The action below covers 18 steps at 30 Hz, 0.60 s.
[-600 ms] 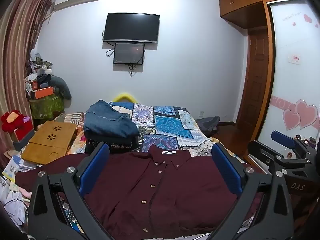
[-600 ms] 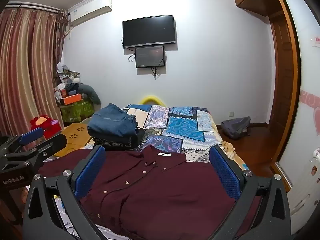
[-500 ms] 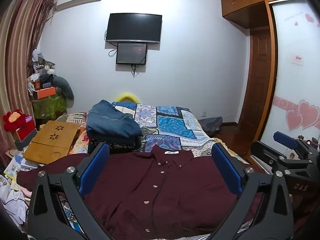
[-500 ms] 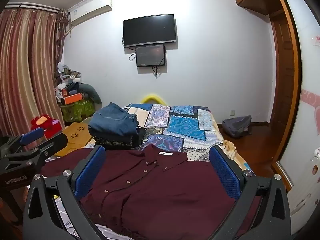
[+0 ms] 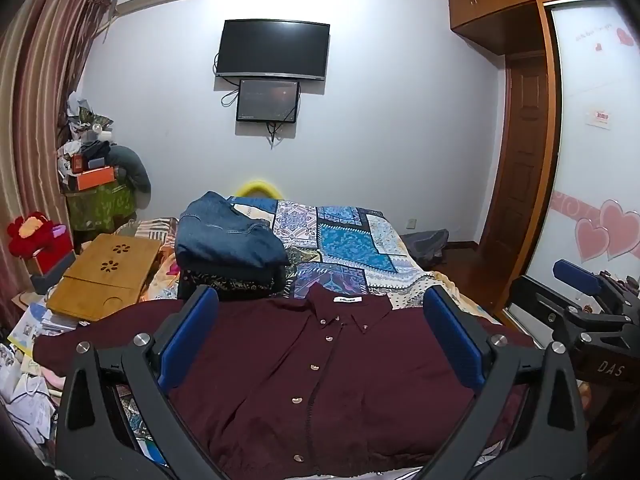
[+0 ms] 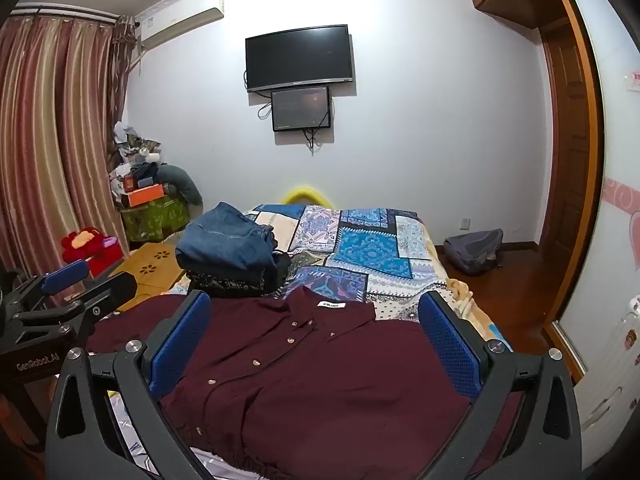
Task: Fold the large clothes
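The shirt (image 5: 320,380) lies flat on the bed (image 5: 360,248), collar toward the frame's top; both the left gripper (image 5: 320,344) and right gripper (image 6: 316,340) hover with fingers apart.

the left gripper (image 5: 320,340) has a matte black frame whose two curved arms carry long flat blue pads (image 5: 188,336) with a fine dotted texture. round silver screws (image 5: 141,339) sit on the arm joints, two on each side. the right gripper (image 6: 314,340) is built alike: black arms, blue textured pads (image 6: 450,346), silver screw heads (image 6: 496,346). seen from the left wrist, the right gripper's black side body bears white letters "das" (image 5: 610,368). seen from the right wrist, the left gripper's side body reads "genrobot.ai" (image 6: 37,362) in white.
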{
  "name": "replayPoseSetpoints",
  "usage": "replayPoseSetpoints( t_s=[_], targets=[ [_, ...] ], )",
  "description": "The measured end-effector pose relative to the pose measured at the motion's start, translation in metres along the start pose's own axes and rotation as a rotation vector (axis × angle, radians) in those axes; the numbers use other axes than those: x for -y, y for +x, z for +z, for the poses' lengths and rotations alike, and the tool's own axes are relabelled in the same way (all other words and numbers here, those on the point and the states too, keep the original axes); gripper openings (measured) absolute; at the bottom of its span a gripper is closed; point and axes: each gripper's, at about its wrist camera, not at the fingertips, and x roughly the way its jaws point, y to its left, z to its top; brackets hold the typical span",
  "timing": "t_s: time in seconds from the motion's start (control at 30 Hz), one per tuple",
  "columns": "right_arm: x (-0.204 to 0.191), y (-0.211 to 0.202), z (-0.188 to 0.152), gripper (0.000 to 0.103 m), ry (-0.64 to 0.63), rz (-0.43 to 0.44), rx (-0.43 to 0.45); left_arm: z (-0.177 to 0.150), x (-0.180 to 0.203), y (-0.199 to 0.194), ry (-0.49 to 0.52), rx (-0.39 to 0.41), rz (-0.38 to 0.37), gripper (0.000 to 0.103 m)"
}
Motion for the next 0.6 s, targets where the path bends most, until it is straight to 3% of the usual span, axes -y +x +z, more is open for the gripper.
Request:
replayPoseSetpoints(
  t_s=[0.6],
  targets=[
    [0.0025,-0.0002,0.0022,0.103,0.001,0.003,0.002,-0.0023,-0.0007,0.0045,-0.001,0.005,0.004,0.103]
  ],
)
